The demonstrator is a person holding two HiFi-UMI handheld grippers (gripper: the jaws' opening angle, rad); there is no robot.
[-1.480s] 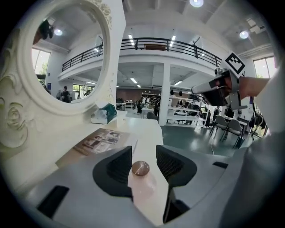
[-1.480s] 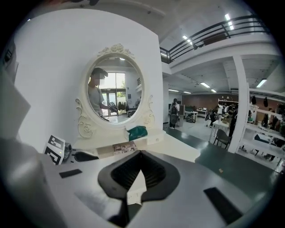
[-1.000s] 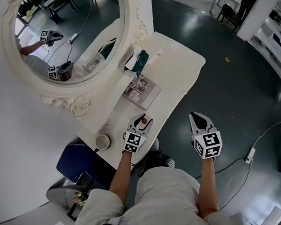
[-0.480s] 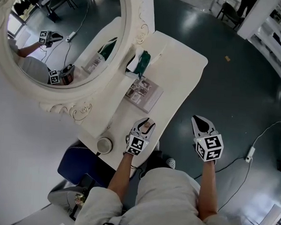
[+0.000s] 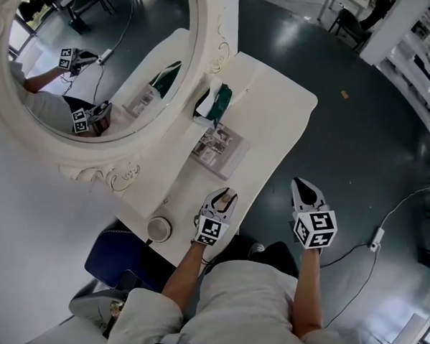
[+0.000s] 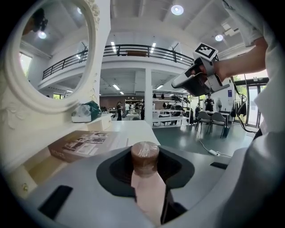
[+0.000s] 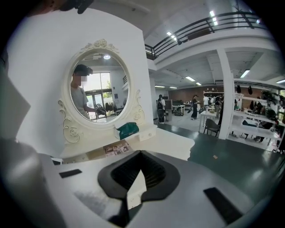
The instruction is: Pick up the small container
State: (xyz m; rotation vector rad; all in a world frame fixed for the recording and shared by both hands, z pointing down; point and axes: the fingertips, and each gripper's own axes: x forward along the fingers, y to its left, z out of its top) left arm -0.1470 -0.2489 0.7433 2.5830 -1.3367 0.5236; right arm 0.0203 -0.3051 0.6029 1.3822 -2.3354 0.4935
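Note:
The small container (image 5: 226,200), brown-lidded with a pale body, stands near the front edge of the white dressing table (image 5: 276,106). My left gripper (image 5: 223,196) reaches over that edge. Its jaws have just been closing and now sit against the container's sides. In the left gripper view the lid (image 6: 144,153) rises between the jaws, and the body fills the gap below it. My right gripper (image 5: 301,185) hangs over the dark floor to the right of the table, shut and holding nothing. It also shows at the upper right of the left gripper view (image 6: 198,80).
An oval mirror (image 5: 98,68) in a carved white frame backs the table. A booklet (image 5: 218,146) lies mid-table and a green-and-white pack (image 5: 217,102) lies farther back. A round jar (image 5: 159,228) stands at the table's near left corner above a blue seat (image 5: 117,252). A cable with a plug block (image 5: 375,237) runs across the floor at right.
The left gripper's jaws have drawn in around the small container, which stays at the table's front edge. The right gripper hangs in much the same place.

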